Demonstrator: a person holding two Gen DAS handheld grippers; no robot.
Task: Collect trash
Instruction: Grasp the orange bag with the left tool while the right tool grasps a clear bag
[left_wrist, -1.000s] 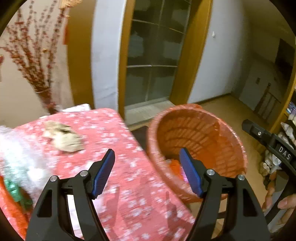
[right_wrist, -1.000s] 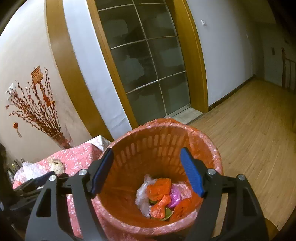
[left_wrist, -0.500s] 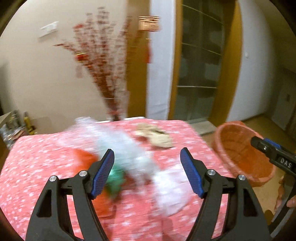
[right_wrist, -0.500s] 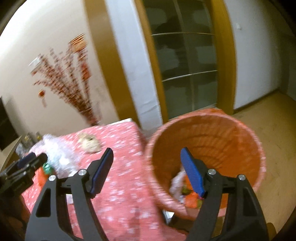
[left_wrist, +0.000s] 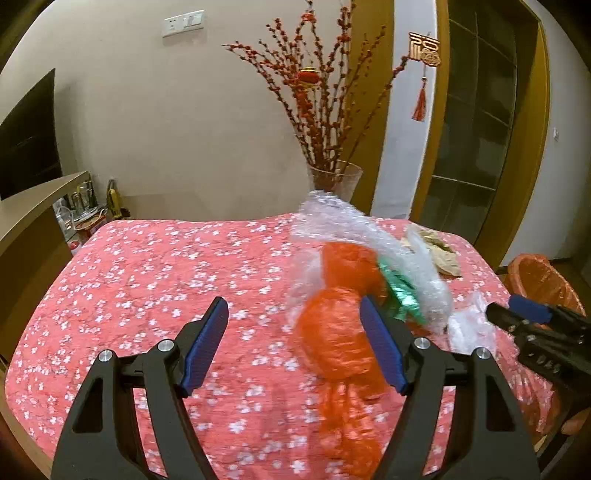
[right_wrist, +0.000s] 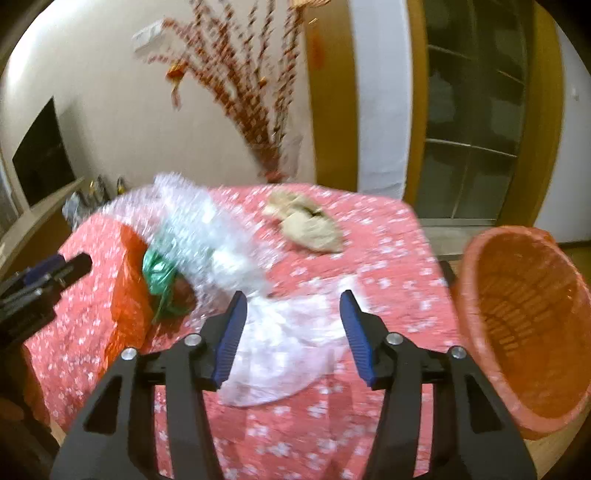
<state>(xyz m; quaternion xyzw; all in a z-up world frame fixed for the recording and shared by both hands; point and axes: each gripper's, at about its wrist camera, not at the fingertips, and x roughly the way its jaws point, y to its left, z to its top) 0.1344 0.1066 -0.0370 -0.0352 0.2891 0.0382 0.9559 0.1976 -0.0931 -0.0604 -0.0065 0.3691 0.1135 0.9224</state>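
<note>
Now both claws face the bench (left_wrist: 155, 280), which is draped in a red cloth printed with small white blossoms, where the remaining trash lies in a loose heap. Left claw (left_wrist: 295, 347): jaws wide apart, nothing pressed between the pads; the crumpled orange plastic bag (left_wrist: 336, 332) lies just ahead of its right finger, overlapping that finger in the view, so whether they touch cannot be told. Beyond the orange bag lie a scrunched green foil wrapper (left_wrist: 400, 291) and a long sheet of clear bubble wrap (left_wrist: 369, 236), tangled together. Right claw (right_wrist: 291, 332): jaws have just been narrowing to a middling gap, and a thin white translucent plastic bag (right_wrist: 280, 354) lies between and just below the fingers; the pads do not visibly press on it, and the picture is motion-blurred. Farther ahead of the right claw, well apart from the heap, rests a crumpled piece of tan paper (right_wrist: 306, 221). To the right of that claw, beside the bench edge, stands the round orange woven-plastic waste basket (right_wrist: 524, 325), close enough, it seems, that each piece can be carried over in a short swing. Each claw appears matched to its nearest item, which would allow two pieces per trip; the light films may slip or drag neighbours along.
</note>
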